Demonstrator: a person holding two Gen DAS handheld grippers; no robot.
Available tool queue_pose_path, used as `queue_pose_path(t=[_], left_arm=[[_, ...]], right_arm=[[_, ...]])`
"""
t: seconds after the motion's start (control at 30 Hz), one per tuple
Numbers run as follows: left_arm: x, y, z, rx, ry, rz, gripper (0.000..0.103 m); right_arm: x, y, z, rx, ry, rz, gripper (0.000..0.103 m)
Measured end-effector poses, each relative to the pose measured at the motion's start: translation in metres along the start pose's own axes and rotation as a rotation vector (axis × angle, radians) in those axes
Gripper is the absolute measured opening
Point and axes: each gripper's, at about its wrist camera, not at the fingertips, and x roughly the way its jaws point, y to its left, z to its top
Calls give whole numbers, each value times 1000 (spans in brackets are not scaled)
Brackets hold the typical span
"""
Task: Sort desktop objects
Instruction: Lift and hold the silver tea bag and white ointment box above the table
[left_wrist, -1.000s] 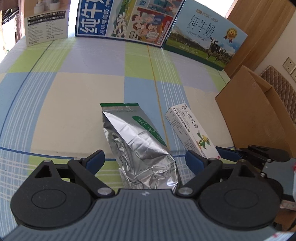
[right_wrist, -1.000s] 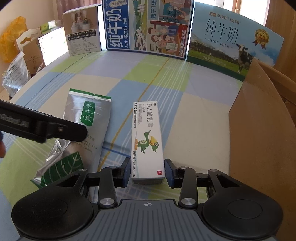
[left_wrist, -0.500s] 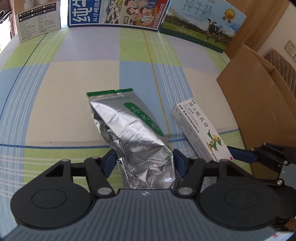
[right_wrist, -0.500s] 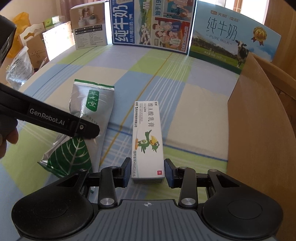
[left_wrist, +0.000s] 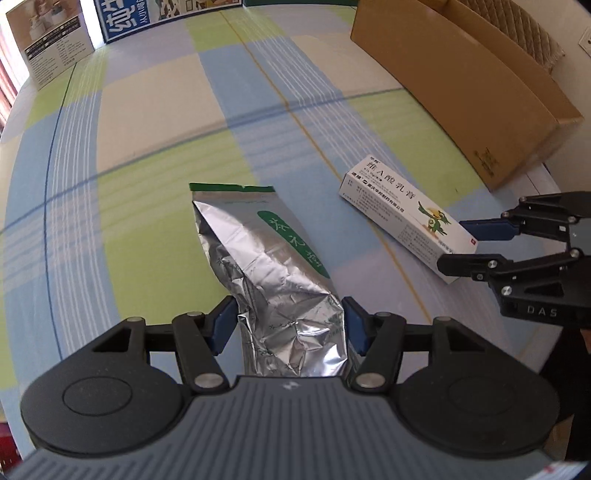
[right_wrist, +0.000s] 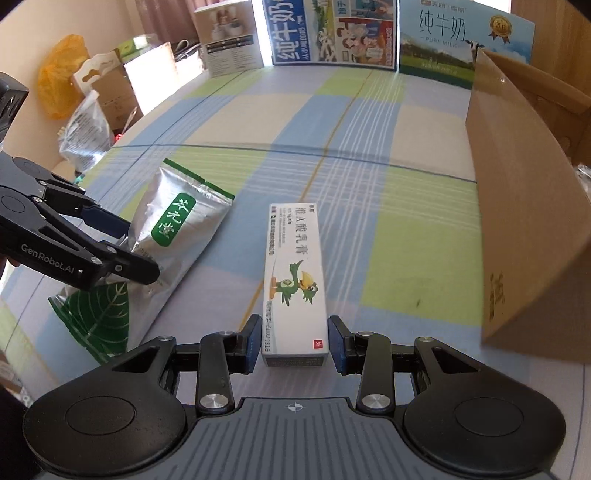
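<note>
- Brown cardboard carton (right_wrist: 517, 206) stands at my 2 o'clock, milk display boards (right_wrist: 369, 33) at 12.
- One crinkled silver foil pouch (left_wrist: 280, 280), clenched by my left gripper (left_wrist: 290, 325).
- One white ointment box (right_wrist: 293, 280), grasped by my right gripper (right_wrist: 293, 341).

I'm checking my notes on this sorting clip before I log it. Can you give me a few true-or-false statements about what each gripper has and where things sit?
1. The left gripper is closed on the foil pouch. True.
2. The right gripper holds a bottle. False: its fingers flank the white box.
3. The white box is inside the cardboard box. False: it is outside, over the tablecloth.
4. The pouch has a green label. True.
5. The cardboard box is left of the pouch. False: right.
</note>
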Motion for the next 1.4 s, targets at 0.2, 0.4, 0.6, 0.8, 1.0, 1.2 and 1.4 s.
queue_pose_path(t=[0.2,0.4,0.6,0.8,1.0,1.2,1.4], left_arm=[[-11,4,-10,-48,-42,9,66],[-3,5,-6,-51,-35,9,68],[13,1,2,-44,6,26,72],[28,-3,8,-42,66,38,73],[37,-6,11,6,89,60,74],[35,-10,11,39,79,56,63],[30,-10,10,40,67,44,53]], right_arm=[[-1,7,2,-19,-13,-14,61],[13,7,14,-81,15,-44,61],[25,3,14,-60,39,-28,61],[28,1,17,-48,40,-23,61],[32,4,22,-57,43,-10,61],[38,6,22,-102,66,-23,61],[43,4,26,-107,79,-12,61]])
